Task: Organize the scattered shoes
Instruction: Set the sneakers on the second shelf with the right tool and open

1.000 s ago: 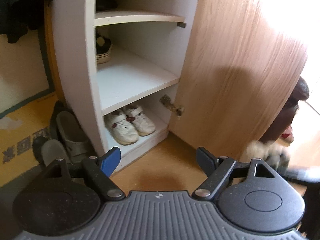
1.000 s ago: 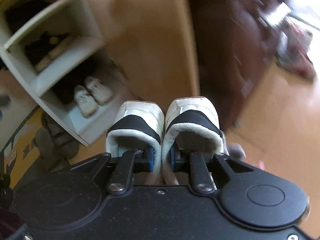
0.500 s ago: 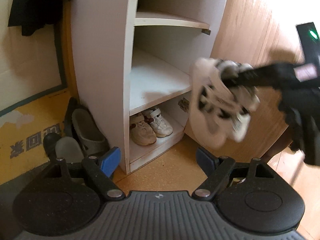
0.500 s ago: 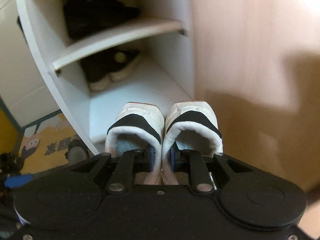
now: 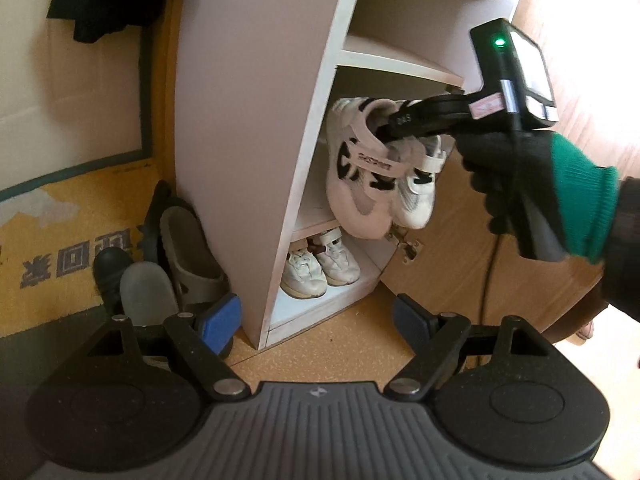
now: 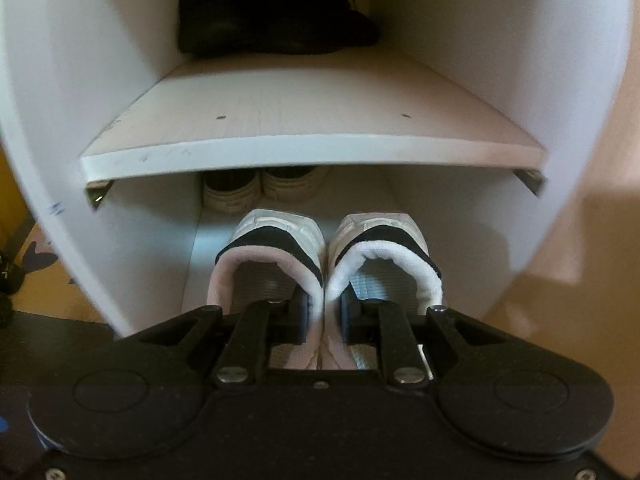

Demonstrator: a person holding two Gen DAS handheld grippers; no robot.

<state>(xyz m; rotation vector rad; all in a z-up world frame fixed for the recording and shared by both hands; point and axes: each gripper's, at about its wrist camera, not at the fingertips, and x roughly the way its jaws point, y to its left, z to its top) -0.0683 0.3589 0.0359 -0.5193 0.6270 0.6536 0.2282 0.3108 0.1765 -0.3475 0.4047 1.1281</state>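
My right gripper (image 6: pixel 325 314) is shut on a pair of white sneakers with black trim (image 6: pixel 326 248), pinching the two inner collars together. In the left wrist view the same pair of white sneakers (image 5: pixel 372 172) hangs toe-down from that gripper at the mouth of the white shoe cabinet (image 5: pixel 248 120), level with its middle shelf. A gloved hand (image 5: pixel 520 184) holds the gripper. My left gripper (image 5: pixel 316 320) is open and holds nothing, low above the floor in front of the cabinet.
White strap sneakers (image 5: pixel 320 264) sit on the bottom shelf. Dark shoes (image 6: pixel 264 12) fill the shelf above, and a light-soled pair (image 6: pixel 260 190) stands at the back of the middle shelf. Grey slippers (image 5: pixel 168 276) lie left of the cabinet. The wooden door (image 5: pixel 500 272) stands open on the right.
The right gripper has carried the white sneakers up and in from the right, now facing the middle shelf. The left gripper has drifted so the cabinet sits more to the right of its view.
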